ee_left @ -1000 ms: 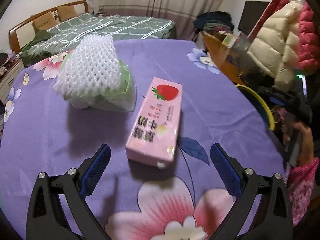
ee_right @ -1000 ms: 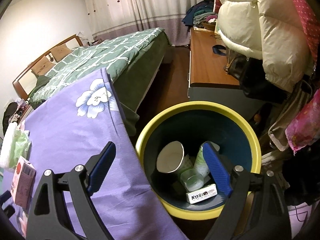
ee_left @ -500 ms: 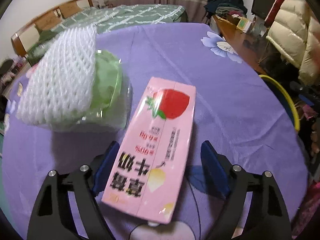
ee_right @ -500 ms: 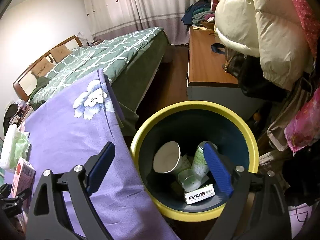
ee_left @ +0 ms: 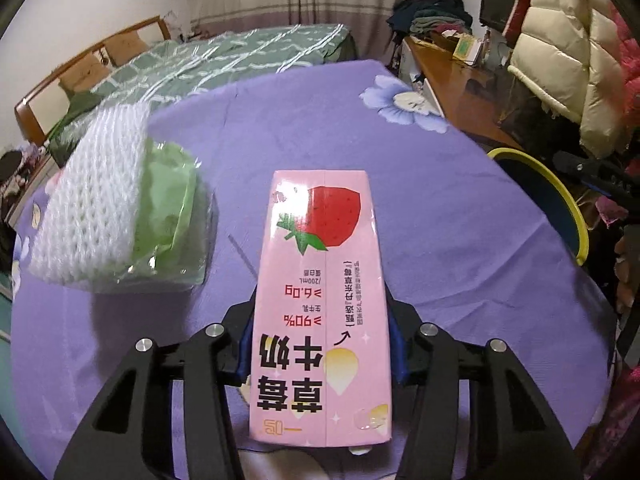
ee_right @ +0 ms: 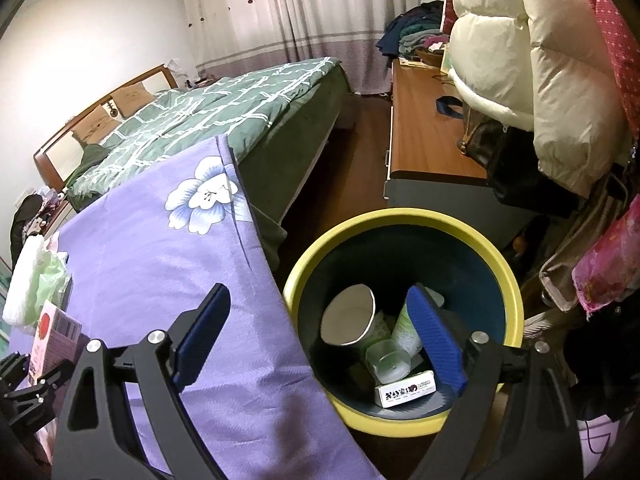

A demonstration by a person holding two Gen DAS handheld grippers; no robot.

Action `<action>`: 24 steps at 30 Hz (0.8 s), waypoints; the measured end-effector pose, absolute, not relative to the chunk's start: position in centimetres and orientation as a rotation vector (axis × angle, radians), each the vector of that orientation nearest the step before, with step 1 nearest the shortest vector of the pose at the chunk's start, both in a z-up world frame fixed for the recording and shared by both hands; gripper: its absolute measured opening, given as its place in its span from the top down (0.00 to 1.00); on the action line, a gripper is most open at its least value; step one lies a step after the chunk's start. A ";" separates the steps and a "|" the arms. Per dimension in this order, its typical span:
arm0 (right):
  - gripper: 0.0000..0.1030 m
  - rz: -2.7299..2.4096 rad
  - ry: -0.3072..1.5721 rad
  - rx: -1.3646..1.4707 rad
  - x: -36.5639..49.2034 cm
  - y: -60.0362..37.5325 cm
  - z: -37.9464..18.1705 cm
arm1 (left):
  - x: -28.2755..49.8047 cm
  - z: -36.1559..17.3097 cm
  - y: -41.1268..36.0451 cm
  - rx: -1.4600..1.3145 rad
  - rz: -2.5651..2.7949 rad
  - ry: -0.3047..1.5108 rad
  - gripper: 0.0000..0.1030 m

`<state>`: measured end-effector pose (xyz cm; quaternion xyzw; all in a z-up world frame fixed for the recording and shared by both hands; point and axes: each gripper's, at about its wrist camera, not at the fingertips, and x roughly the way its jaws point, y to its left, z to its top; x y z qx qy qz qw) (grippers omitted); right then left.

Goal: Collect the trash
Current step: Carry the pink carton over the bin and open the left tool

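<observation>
Purple-clothed counter (ee_left: 460, 220): our left hand-held gripper (ee_left: 320, 344) has just clenched the milk carton (ee_left: 320, 300) near the front edge, ready for the bin (ee_right: 404, 312); our right hand-held gripper (ee_right: 320, 336) hangs released.

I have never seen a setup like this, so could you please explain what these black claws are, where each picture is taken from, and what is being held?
No robot here: a person holds one two-finger gripper in each hand, and a fisheye camera on each looks along its fingers. In the left camera's picture, the left gripper is shut on a pink strawberry milk carton. Beside it, on the purple flowered tablecloth, lies a white foam net on a green plastic package. In the right camera's picture, the right gripper is open and holds nothing, above the table edge and a yellow-rimmed bin that contains a paper cup and other rubbish.
</observation>
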<state>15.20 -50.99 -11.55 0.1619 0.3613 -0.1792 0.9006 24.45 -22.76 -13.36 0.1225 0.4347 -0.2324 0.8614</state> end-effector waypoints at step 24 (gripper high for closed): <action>0.17 -0.495 0.684 0.422 5.8 -59.0 -12.1 | 20.6 -10.5 -40.4 0.424 -0.705 0.825 0.51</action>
